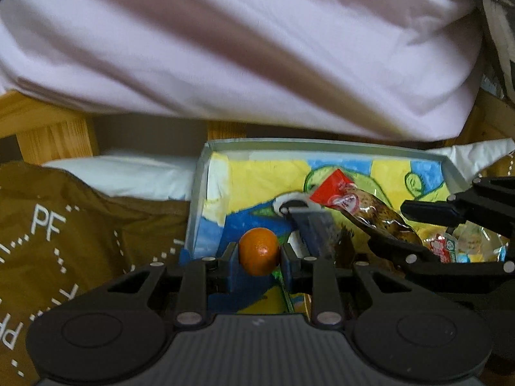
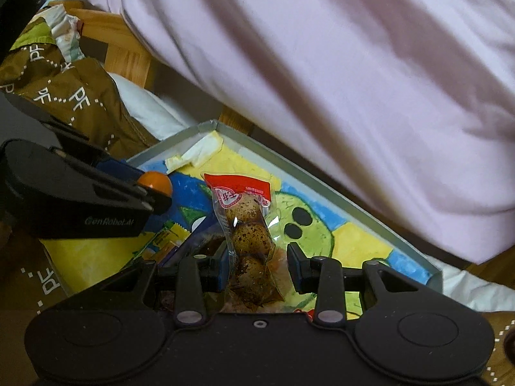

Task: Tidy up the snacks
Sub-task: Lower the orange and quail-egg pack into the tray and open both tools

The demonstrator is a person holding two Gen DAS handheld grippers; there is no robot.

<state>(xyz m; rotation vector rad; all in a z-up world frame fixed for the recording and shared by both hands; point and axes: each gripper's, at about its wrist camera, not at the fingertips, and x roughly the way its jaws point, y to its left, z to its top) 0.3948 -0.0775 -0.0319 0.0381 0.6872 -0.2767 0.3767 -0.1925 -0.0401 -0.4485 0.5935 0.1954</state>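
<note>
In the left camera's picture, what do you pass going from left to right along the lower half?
Brown bag → orange ball held in the left gripper → egg packet → right gripper.

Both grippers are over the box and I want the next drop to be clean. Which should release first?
Left, probably: the left hand-held gripper pinches the orange ball squarely over the box; the right looks loose around the egg packet.

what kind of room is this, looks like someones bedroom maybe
Most likely a bedroom, at floor level beside a bed: a pale sheet hangs over a light wooden frame, and a shallow box lined with a crayon drawing sits below, next to a brown bag.
</note>
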